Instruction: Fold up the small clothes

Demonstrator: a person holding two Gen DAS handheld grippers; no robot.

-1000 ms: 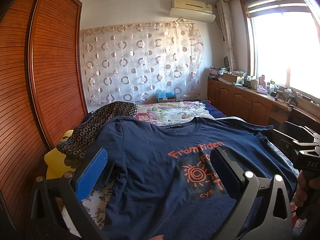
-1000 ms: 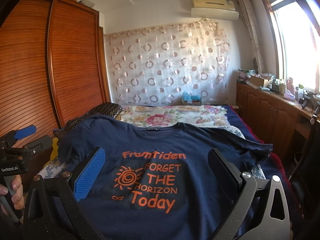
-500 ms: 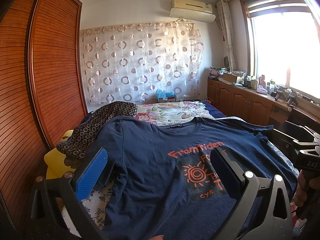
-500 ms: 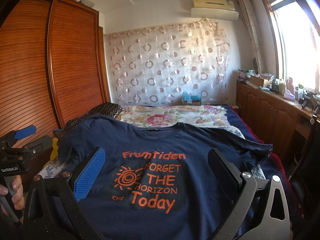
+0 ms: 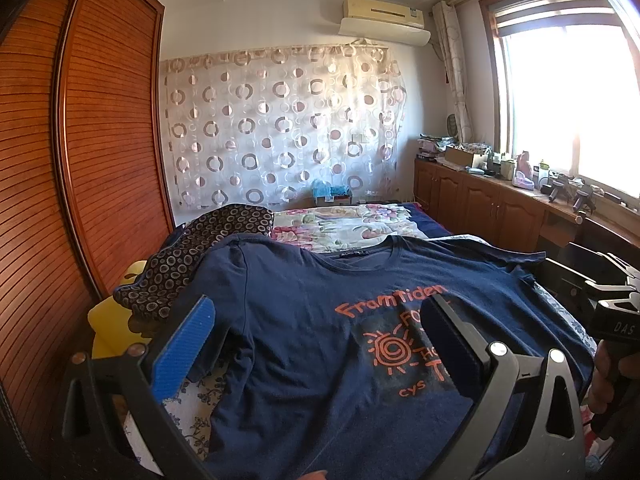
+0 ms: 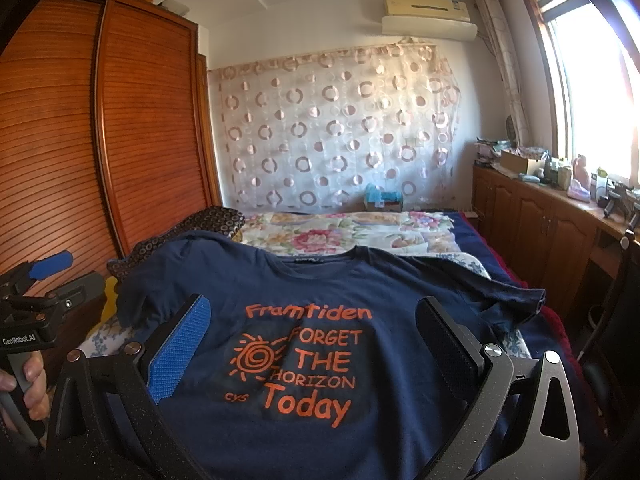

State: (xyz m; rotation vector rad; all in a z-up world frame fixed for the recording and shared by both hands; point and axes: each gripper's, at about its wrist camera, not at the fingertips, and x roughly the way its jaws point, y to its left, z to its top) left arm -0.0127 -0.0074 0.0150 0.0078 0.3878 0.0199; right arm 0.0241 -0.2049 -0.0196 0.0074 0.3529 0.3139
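Note:
A navy T-shirt [image 5: 304, 320] [image 6: 360, 292] with orange print lies spread flat, front up, on the bed, collar away from me. My left gripper [image 5: 316, 340] hovers open above the shirt's left half, nothing between its fingers. My right gripper [image 6: 312, 340] hovers open above the printed chest, also holding nothing. The right view shows the left gripper's handle [image 6: 28, 320] at the left edge, in a hand. The left view shows the right gripper's body [image 5: 612, 312] at the right edge. The shirt's bottom hem is hidden below both frames.
A dark circle-patterned cloth [image 5: 200, 252] lies beside the shirt's left sleeve, over something yellow [image 5: 108, 324]. A floral quilt [image 6: 344, 232] covers the bed's far end. A tall wooden wardrobe [image 5: 80, 160] stands left; low cabinets [image 6: 540, 232] with clutter run along the window on the right.

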